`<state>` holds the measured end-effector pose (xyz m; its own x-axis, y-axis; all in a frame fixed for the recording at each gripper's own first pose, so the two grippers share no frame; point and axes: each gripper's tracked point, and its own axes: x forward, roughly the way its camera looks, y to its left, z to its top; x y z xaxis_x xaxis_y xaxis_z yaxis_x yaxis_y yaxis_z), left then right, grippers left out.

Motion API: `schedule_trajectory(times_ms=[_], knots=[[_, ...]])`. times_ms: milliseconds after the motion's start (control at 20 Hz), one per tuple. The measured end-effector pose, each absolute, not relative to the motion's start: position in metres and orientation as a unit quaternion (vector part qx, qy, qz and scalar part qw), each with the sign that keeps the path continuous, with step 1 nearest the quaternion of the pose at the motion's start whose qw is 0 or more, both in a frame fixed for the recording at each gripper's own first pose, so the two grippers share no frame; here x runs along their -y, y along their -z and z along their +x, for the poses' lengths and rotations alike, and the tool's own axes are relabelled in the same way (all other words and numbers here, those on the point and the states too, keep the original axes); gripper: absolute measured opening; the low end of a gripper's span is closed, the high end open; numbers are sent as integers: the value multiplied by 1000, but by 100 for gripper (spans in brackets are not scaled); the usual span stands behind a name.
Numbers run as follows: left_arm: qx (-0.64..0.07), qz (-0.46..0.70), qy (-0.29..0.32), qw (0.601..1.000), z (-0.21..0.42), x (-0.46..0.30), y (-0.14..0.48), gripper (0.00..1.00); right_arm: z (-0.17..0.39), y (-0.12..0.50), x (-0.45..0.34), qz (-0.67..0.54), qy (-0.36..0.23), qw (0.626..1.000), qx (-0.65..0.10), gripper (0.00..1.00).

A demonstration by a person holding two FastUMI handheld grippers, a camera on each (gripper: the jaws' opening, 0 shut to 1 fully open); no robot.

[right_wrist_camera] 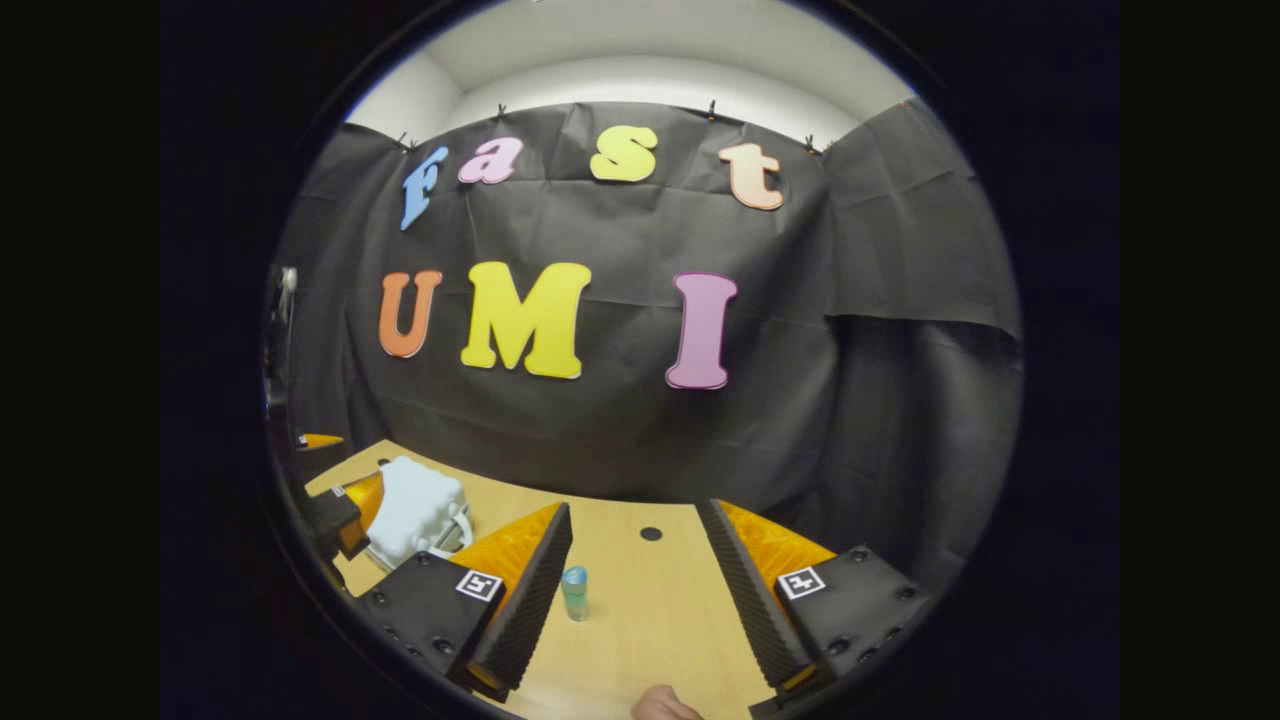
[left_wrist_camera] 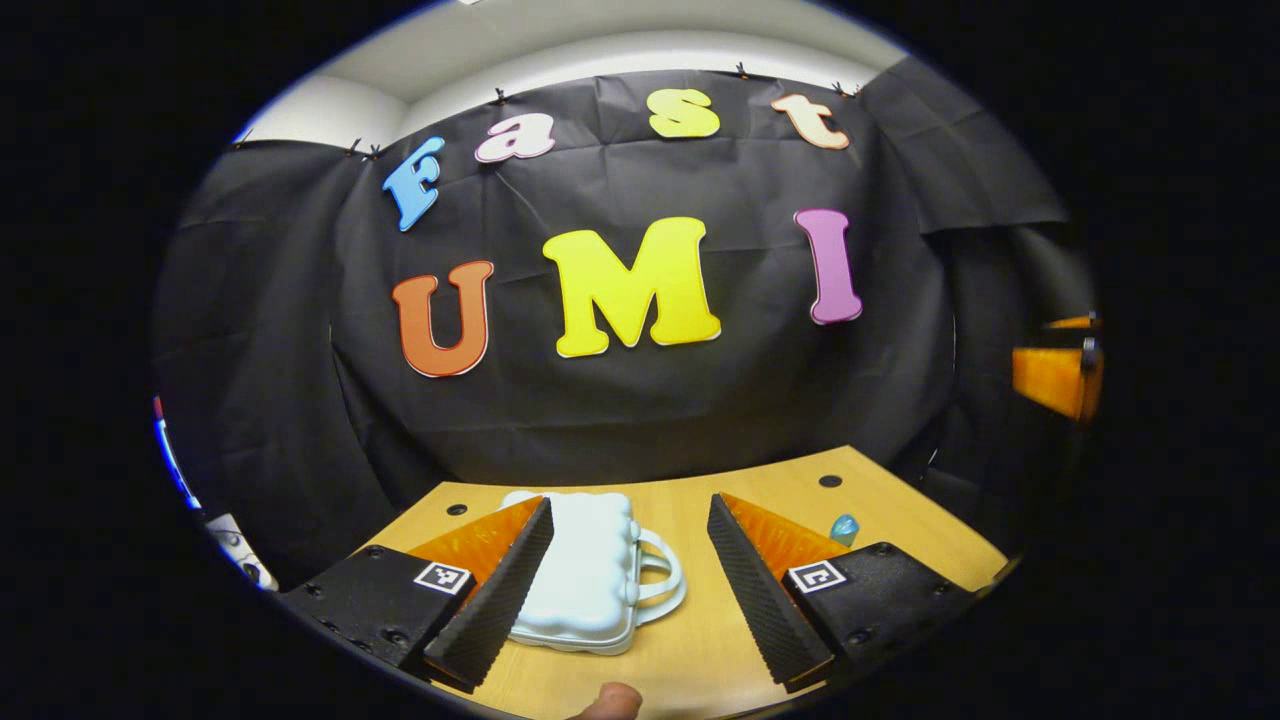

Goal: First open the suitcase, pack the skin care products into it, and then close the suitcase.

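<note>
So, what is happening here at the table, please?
A person holds a gripper in each hand over a wooden table. The left gripper has its jaws open and points at a small white suitcase, which lies closed with its handle toward the right. The right gripper, jaws also open, faces a small blue-green bottle standing upright on the table. Neither gripper touches anything, so the suitcase is not yet opened and nothing is packed.
</note>
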<state>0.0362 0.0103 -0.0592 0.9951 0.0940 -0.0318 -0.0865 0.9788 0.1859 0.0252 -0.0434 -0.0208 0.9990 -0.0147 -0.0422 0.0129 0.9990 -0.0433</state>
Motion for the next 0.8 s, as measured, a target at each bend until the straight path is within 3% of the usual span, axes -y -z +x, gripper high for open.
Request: schedule_trajectory(times_ms=[200, 450, 800], knots=[[-32, 238, -62, 969, 60, -20, 102, 100, 36, 26, 75, -30, 33, 999, -28, 81], [-54, 436, -53, 897, 93, -22, 158, 100, 50, 49, 108, -19, 45, 997, -54, 82], [-103, 601, -53, 791, 132, -27, 211, 97, 74, 96, 134, -8, 25, 995, -98, 81]])
